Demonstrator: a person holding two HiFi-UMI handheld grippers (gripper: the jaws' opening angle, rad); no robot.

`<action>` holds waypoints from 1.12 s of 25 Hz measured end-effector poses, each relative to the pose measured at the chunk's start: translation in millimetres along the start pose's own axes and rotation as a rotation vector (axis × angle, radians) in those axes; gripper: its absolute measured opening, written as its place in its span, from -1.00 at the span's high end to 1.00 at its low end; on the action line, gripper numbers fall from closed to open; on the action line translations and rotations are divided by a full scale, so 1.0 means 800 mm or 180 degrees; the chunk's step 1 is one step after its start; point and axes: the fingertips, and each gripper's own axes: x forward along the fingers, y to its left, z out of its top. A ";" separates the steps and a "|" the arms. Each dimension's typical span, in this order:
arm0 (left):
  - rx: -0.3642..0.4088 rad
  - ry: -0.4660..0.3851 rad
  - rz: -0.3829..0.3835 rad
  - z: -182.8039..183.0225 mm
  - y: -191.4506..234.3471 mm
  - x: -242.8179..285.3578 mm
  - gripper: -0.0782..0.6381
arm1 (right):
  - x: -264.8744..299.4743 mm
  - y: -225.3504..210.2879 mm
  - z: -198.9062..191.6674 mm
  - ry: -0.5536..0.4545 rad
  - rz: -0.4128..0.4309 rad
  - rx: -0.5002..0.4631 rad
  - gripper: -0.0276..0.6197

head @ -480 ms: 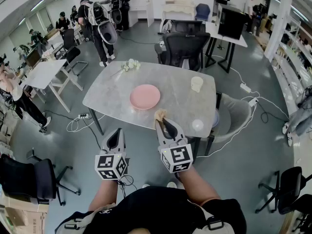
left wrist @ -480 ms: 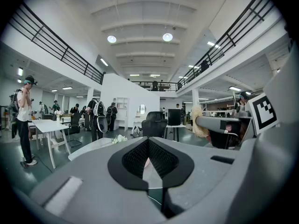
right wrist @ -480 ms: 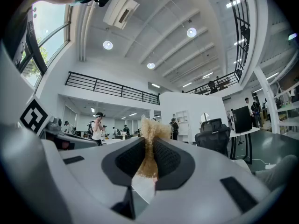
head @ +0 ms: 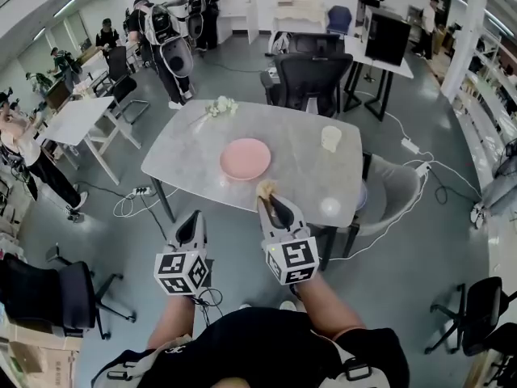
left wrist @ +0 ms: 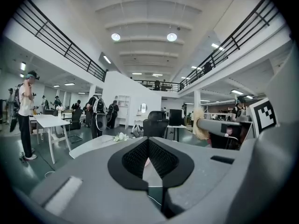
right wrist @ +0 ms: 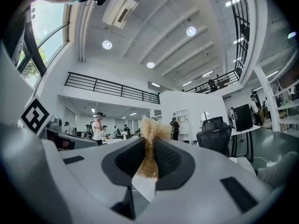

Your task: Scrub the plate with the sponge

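A round pink plate (head: 245, 158) lies near the middle of the grey marble table (head: 186, 156). My right gripper (head: 271, 199) hovers over the table's near edge, shut on a tan fibrous sponge (head: 265, 189) that sticks out past its tips; in the right gripper view the sponge (right wrist: 149, 143) is squeezed between the jaws. My left gripper (head: 194, 221) hangs short of the table's front edge, shut with nothing in it. In the left gripper view its jaws (left wrist: 148, 146) meet, and a sliver of the pink plate (left wrist: 147, 162) shows behind them. Both grippers are apart from the plate.
On the table stand a cream cup (head: 330, 138) at the right, a small white flower bunch (head: 219, 106) at the far left and a clear glass (head: 328, 207) at the near right corner. A black office chair (head: 311, 79) stands behind it. People stand at the far left.
Nothing has visibly changed apart from a slight shift of the head view; both grippers hold their places.
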 end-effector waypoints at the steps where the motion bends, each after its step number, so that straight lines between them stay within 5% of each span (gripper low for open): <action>1: -0.0001 0.0012 -0.0001 -0.002 0.002 0.000 0.77 | 0.002 0.003 -0.002 0.0012 0.0012 -0.0001 0.75; 18: -0.0045 0.0038 0.0035 -0.018 0.125 -0.013 0.77 | 0.082 0.091 -0.035 0.0166 0.0006 -0.0098 0.75; 28: -0.0083 0.0146 0.0035 -0.034 0.171 0.047 0.77 | 0.151 0.066 -0.065 0.0260 -0.0049 -0.0126 0.75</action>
